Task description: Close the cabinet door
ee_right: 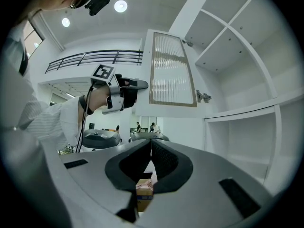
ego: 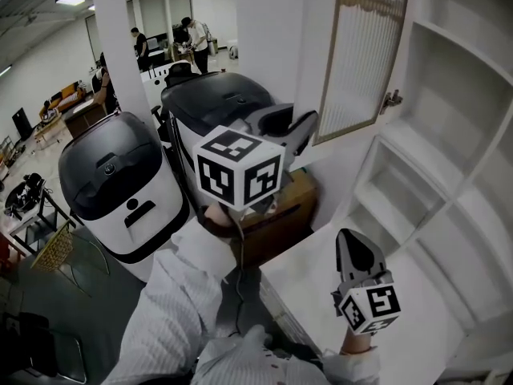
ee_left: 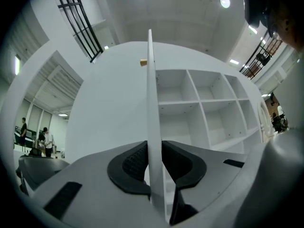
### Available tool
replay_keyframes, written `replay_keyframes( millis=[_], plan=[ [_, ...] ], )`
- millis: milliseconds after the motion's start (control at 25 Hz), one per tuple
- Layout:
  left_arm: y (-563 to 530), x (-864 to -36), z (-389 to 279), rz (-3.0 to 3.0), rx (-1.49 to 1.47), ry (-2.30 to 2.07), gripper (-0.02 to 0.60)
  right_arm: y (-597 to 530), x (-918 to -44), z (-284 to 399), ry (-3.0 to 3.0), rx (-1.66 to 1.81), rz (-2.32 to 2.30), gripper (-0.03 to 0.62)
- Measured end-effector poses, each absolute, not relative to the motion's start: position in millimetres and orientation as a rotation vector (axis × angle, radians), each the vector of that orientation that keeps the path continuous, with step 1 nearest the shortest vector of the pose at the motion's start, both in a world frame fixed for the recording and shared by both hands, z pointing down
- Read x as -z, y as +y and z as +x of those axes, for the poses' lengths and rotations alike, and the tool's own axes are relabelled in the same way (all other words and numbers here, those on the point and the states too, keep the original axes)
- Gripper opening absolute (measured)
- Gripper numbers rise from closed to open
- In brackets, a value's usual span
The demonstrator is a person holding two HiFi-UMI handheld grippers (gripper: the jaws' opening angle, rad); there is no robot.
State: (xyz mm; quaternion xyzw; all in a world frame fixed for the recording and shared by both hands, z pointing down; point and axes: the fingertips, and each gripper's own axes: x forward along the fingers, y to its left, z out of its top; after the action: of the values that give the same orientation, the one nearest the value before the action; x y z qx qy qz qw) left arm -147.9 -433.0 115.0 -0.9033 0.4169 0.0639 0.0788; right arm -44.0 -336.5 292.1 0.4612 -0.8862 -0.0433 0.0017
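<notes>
The cabinet door (ego: pixel 365 54), white-framed with a ribbed glass panel, stands swung open from the white cabinet. My left gripper (ego: pixel 309 127) reaches up to its free edge. In the left gripper view the door's edge (ee_left: pixel 151 103) runs straight between the jaws of the left gripper (ee_left: pixel 156 163), and both pads (ee_left: pixel 135 161) press on it. A small wooden knob (ee_left: pixel 143 62) sticks out higher up the door. My right gripper (ego: pixel 346 239) hangs low by the counter, apart from the door (ee_right: pixel 173 70). The right gripper (ee_right: pixel 151 146) is shut, with nothing between its jaws.
Open white shelves (ego: pixel 449 135) fill the right side, above a white counter (ego: pixel 417 295). The door's hinge (ego: pixel 390 100) sits on the cabinet wall. Two black-topped white machines (ego: pixel 120 183) and a cardboard box (ego: pixel 280 207) stand below left. People (ego: pixel 192 38) work far behind.
</notes>
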Motion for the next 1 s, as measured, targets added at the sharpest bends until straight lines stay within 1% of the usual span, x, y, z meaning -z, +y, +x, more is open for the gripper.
replay_keyframes(
  millis=[320, 480, 720, 1000],
  plan=[
    [-430, -115, -146, -2.763, -0.267, 1.160, 0.080, -337, -310, -45, -2.742, 0.070, 1.494, 0.012],
    [-428, -115, -145, -2.755, -0.246, 1.189, 0.080, -331, -318, -36, -2.729, 0.048, 1.512, 0.014],
    [-417, -116, -131, -2.723, -0.307, 1.260, 0.080, -322, -322, -3, -2.727, 0.036, 1.536, 0.012],
    [-385, -115, -87, -2.683, -0.270, 1.285, 0.085, -305, -316, 45, -2.725, 0.047, 1.518, 0.014]
  ],
)
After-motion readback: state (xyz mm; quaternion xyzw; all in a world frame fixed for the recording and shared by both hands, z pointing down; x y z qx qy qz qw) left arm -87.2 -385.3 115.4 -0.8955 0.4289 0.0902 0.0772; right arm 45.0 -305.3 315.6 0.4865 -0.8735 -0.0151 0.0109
